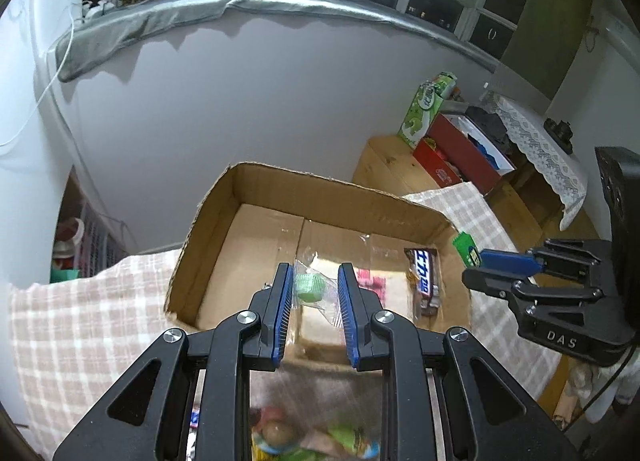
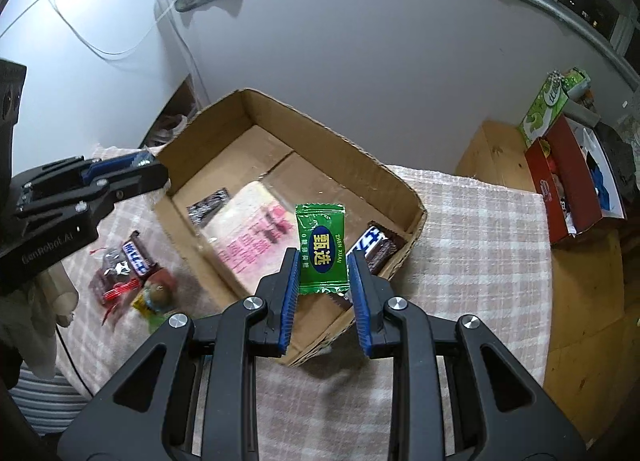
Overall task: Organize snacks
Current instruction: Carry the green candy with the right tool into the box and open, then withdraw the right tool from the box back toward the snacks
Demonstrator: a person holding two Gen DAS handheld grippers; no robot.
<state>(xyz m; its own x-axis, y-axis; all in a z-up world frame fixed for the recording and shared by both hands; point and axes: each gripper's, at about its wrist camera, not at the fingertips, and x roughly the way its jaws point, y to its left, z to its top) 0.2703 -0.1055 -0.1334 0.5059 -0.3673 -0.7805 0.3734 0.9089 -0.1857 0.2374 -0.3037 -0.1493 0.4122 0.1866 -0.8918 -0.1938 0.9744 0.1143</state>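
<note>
While the right gripper (image 2: 324, 273) holds a green candy packet (image 2: 321, 247) upright above the near right corner of the cardboard box (image 2: 416, 205), its jaws are clamped only on the packet's lower half, so the slick wrapper may slide or pivot out before release. Dropped from this position, the packet could land on the box rim or fall outside onto the checked cloth (image 2: 472, 237) of the worktop. The left gripper (image 1: 312, 297) hovers over the box with a clear-wrapped green sweet (image 1: 309, 287) between its jaws; they appear to pinch the thin wrapper, though contact cannot be confirmed, and such a grip may tear or slip. Chocolate bars (image 2: 376, 247) and a pink-printed packet (image 2: 248, 237) already lie inside. More snacks (image 2: 132, 269) wait on the cloth left of the box, close to the worktop edge.
</note>
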